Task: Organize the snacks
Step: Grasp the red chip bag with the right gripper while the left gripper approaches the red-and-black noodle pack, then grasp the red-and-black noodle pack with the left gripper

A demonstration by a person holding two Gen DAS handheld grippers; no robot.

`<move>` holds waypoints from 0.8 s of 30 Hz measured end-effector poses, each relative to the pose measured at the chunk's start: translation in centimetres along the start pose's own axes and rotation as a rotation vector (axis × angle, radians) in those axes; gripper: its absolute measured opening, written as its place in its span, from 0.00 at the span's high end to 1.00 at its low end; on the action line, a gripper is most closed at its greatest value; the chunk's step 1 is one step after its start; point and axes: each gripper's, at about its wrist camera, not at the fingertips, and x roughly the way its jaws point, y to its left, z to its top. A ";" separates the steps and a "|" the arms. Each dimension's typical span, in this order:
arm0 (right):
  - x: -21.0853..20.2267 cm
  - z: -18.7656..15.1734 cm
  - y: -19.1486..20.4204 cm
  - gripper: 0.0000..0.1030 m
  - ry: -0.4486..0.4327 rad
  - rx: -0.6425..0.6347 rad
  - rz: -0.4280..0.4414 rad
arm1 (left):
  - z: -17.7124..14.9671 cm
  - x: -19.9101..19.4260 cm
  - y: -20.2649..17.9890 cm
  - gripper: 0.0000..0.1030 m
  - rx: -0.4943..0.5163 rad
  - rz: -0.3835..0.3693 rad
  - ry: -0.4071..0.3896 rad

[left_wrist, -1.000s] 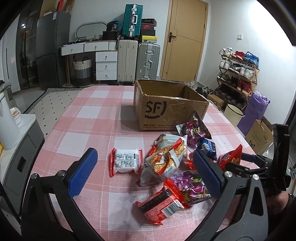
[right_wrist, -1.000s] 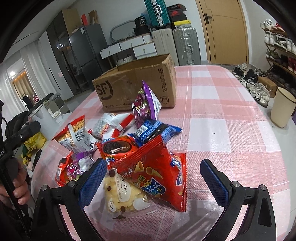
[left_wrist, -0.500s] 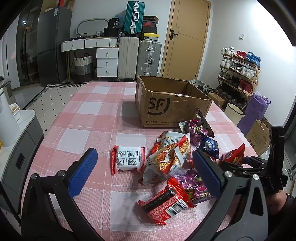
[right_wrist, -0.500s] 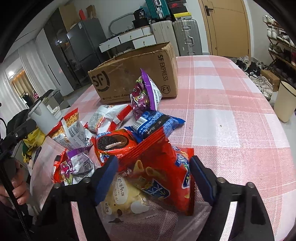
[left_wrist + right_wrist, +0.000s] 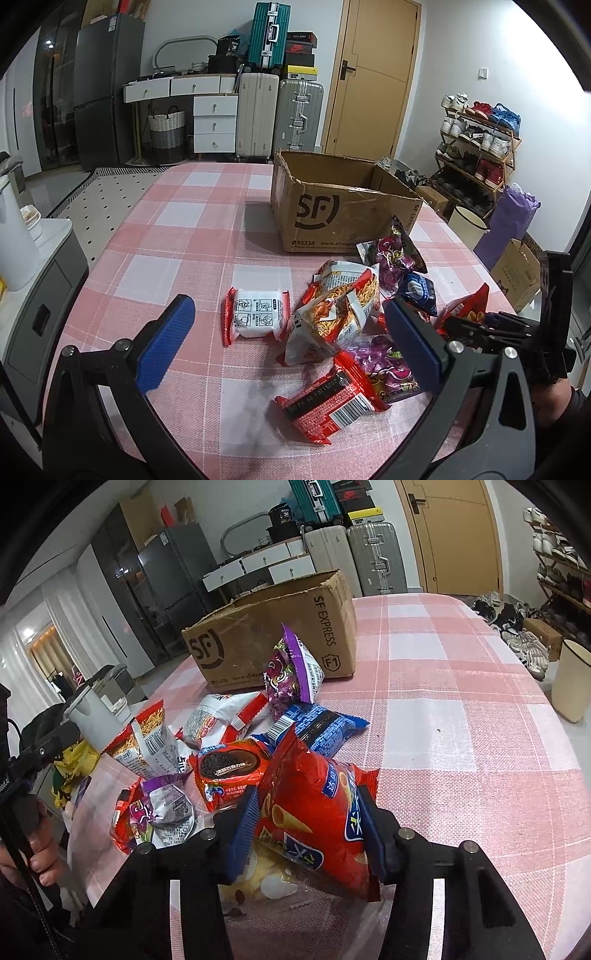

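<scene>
Red chip bag [image 5: 314,812] sits between the closing right gripper [image 5: 310,830], pads pressing its sides to carry it boxward [image 5: 273,635]; left gripper [image 5: 288,343] waits wide.

A second ago the right claw [image 5: 308,829] stood wide open with its blue pads clear of the red cone-snack bag [image 5: 317,821]. Now the pads are closing in and press both sides of that bag, creasing it in front of the cardboard box [image 5: 273,631].
</scene>
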 end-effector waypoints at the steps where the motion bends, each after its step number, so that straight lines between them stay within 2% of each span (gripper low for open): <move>1: -0.1 0.0 0.0 0.50 -0.001 0.002 0.003 | 0.0 0.0 0.0 0.01 -0.001 0.000 0.000; 24: -2.7 0.1 0.8 0.50 -0.055 -0.010 0.021 | -2.6 0.8 0.8 0.01 -0.023 -0.048 0.103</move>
